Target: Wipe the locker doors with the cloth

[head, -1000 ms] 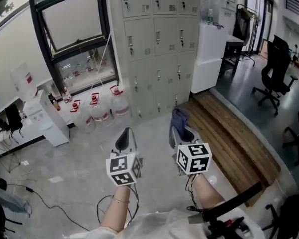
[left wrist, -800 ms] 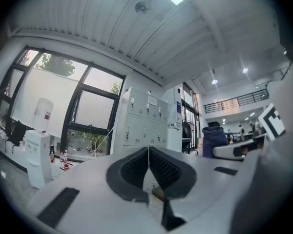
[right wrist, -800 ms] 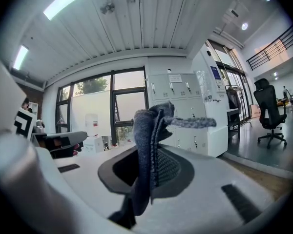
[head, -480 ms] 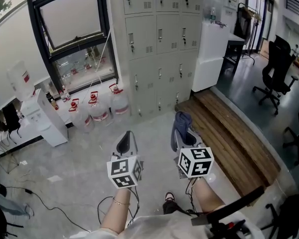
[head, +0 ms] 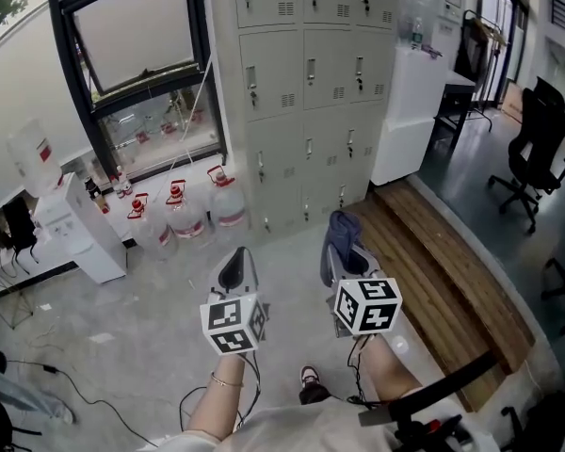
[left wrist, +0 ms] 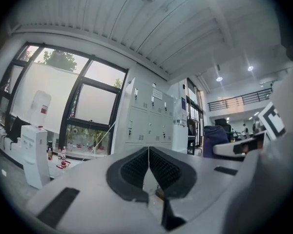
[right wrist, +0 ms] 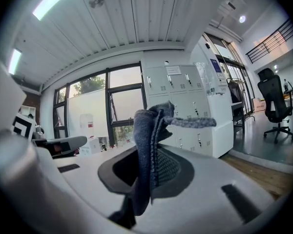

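Observation:
Grey lockers (head: pixel 306 83) stand ahead against the wall, a few steps away, with small handles on each door; they also show in the left gripper view as lockers (left wrist: pixel 146 123) and in the right gripper view as lockers (right wrist: pixel 178 106). My right gripper (head: pixel 339 250) is shut on a blue-grey cloth (head: pixel 340 229), which sticks up from between the jaws as a folded cloth (right wrist: pixel 149 145). My left gripper (head: pixel 235 269) is shut with nothing in it, its pads (left wrist: pixel 136 169) pressed together. Both grippers are held low, well short of the lockers.
Several water bottles (head: pixel 179 210) stand on the floor left of the lockers under a window (head: pixel 137 59). A white water dispenser (head: pixel 85 238) is at the left. A wooden platform (head: pixel 443 271) runs along the right, with a white cabinet (head: pixel 405 111) and office chairs (head: pixel 532 144) beyond.
The view has drawn a little closer to the lockers and shifted. A foot now shows below the grippers. Both grippers keep their places and stay shut.

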Available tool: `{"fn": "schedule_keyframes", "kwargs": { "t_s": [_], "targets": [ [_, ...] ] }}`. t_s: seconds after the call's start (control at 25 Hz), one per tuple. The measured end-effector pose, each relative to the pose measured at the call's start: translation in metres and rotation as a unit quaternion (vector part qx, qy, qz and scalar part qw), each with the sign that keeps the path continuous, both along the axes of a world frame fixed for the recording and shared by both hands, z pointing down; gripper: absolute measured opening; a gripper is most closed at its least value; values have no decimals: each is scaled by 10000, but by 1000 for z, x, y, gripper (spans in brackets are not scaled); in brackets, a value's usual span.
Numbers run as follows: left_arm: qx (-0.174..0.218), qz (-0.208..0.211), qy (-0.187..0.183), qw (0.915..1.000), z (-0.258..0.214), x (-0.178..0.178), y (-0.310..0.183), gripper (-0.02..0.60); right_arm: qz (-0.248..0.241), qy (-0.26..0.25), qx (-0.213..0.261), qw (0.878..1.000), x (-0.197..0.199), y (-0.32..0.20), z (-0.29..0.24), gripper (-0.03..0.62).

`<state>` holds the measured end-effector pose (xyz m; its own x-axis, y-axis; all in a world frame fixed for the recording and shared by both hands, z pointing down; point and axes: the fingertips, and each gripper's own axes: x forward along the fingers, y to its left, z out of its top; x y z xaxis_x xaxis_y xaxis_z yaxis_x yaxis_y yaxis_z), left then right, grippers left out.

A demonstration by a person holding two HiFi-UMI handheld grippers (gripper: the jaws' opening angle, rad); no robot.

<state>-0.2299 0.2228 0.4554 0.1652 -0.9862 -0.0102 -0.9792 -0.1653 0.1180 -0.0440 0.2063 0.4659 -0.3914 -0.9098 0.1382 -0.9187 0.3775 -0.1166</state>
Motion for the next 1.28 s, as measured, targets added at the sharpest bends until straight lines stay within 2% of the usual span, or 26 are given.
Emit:
{"fn": "schedule_keyframes", "kwargs": {
  "t_s": [0.4,0.6,0.96,1.28],
  "targets": [
    [105,-76,45,9999,-21,28,-143,9,-120,-108,143,9998,29,-143,-22,41],
    [120,30,-281,9995,-26,53,-198,9,-76,-80,204,9997,56,-204,-34,41],
    [-89,-49,-397,9992,-18,57,-267,9,-132,-148,80,9998,69,-274,-26,41],
    [-125,131,-388,9991,2,62,-348,9,-42,-174,-26,9998,66,-348,-4,41]
  ]
}}
